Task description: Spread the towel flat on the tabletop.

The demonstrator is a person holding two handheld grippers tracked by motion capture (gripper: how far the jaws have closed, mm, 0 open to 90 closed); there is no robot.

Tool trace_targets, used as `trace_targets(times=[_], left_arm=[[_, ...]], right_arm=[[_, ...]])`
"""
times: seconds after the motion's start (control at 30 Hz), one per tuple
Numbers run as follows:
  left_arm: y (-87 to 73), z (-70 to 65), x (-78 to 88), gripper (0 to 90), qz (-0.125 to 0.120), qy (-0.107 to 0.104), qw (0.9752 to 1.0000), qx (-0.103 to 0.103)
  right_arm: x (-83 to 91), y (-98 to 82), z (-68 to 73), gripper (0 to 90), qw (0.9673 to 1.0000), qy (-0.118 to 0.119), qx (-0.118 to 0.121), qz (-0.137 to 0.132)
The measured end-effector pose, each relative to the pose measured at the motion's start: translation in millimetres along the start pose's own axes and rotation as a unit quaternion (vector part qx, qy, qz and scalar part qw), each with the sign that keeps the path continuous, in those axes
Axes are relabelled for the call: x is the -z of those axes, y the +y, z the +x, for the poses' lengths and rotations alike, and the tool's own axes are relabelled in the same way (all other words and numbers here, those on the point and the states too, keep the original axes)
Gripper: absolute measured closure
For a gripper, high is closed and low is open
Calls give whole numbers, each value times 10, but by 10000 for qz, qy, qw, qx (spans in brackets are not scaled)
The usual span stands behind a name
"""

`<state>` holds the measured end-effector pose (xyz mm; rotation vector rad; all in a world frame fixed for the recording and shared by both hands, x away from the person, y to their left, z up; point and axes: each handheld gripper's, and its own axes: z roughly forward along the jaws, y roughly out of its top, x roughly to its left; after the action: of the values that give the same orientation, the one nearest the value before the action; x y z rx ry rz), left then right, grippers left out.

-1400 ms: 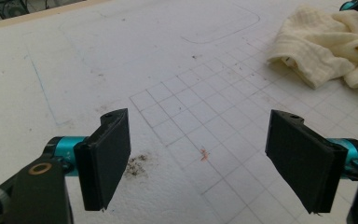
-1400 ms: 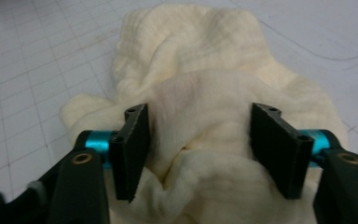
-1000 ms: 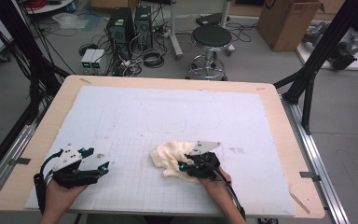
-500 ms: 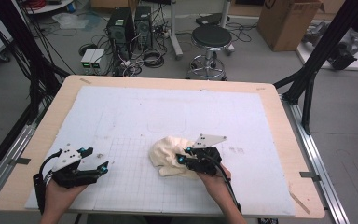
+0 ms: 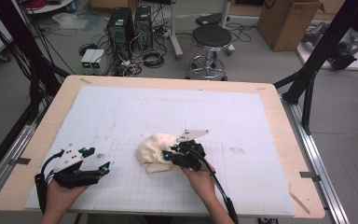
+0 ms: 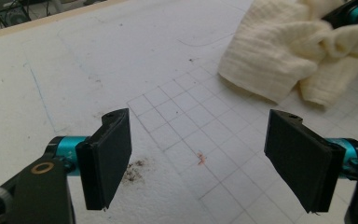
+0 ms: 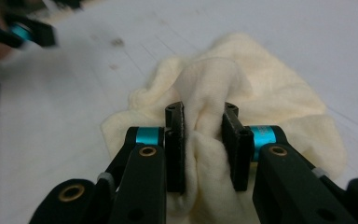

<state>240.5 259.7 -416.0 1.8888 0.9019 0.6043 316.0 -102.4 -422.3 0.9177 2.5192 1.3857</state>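
A crumpled cream cloth (image 5: 153, 148) lies on the white gridded mat (image 5: 261, 121), near the middle of its front half. My right gripper (image 5: 168, 154) holds it from the right. In the right gripper view the right gripper (image 7: 203, 114) has a thick fold of the cloth (image 7: 242, 79) pinched between its pads; its jaws have just been closing on that fold. My left gripper (image 5: 99, 159) rests at the front left, apart from the cloth. In its own view the left gripper (image 6: 205, 158) stands open with only bare mat between the jaws, and the cloth (image 6: 270, 56) lies ahead to the right.
A small brown stain (image 6: 133, 170) marks the mat by the left jaw. The mat lies on a wooden table (image 5: 279, 95) with metal rails along its sides. Beyond the far edge stand a stool (image 5: 209, 39), computer towers (image 5: 130, 25) and cables on the floor.
My right gripper has moved left and slightly away from the front edge, taking the cloth with it and bunching it up. The left gripper has stayed in place.
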Motion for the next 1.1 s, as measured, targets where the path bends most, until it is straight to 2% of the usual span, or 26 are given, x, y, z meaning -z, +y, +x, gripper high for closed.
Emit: trace_targets(times=[0.13,0.2,0.23,0.27,0.3,0.33,0.4,0.43,0.47,0.5,0.53,0.63,0.67,0.77,0.87,0.9,0.93,1.0,1.03,1.1], left_arm=[[10,-24,-4,234,-5,3,10000,-7],[11,-35,-16,234,-9,-20,10000,-5],[15,-39,-20,234,3,-20,10000,-17],[18,-44,-24,234,11,-25,10000,-37],[20,-47,-27,235,7,-44,10000,-39],[24,-51,-31,235,11,-40,10000,-52],[25,-63,-46,234,-9,-45,10000,-18],[28,-67,-50,234,3,-64,10000,-28],[35,-72,-54,234,7,-80,10000,-35],[40,-79,-59,234,9,-94,9999,-35],[46,-87,-69,234,-10,-104,9999,-44],[70,-126,-100,234,-30,-186,9998,-25],[81,-147,-113,234,-25,-232,9997,-24],[125,-233,-181,234,-24,-380,9992,-72],[183,-335,-289,246,-64,-604,9981,-52],[199,-371,-337,268,-10,-740,9972,-78],[209,-414,-392,300,70,-853,9962,-138],[219,-494,-498,373,224,-885,9953,-327],[220,-519,-546,500,300,-956,9940,-430],[222,-560,-656,529,499,-893,9934,-522]], right_arm=[[-97,-46,-74,729,9997,-130,-46,204],[-114,-46,-87,709,9996,-165,56,244],[-74,-28,-77,624,9995,-224,111,189],[-74,-28,-77,624,9995,-224,111,189],[-4,-6,-71,535,9998,-150,133,54],[-4,-6,-71,535,9998,-150,133,54],[87,20,-41,430,9992,-233,320,-15],[140,25,-23,411,9988,-247,418,-54],[199,23,-4,401,9989,-190,424,-111],[313,7,20,347,9981,-194,542,-239],[313,7,20,347,9981,-194,542,-239],[465,-39,23,311,9979,-83,533,-350],[562,-104,25,298,9978,-80,525,-401],[644,-183,12,291,9973,-99,552,-484],[718,-277,-3,296,9977,-126,454,-487],[726,-298,0,326,9980,-114,432,-450],[723,-324,2,391,9977,-88,517,-423],[682,-380,27,498,9975,-59,641,-285],[608,-422,26,569,9975,14,692,-108],[568,-433,16,597,9977,54,680,-27]])
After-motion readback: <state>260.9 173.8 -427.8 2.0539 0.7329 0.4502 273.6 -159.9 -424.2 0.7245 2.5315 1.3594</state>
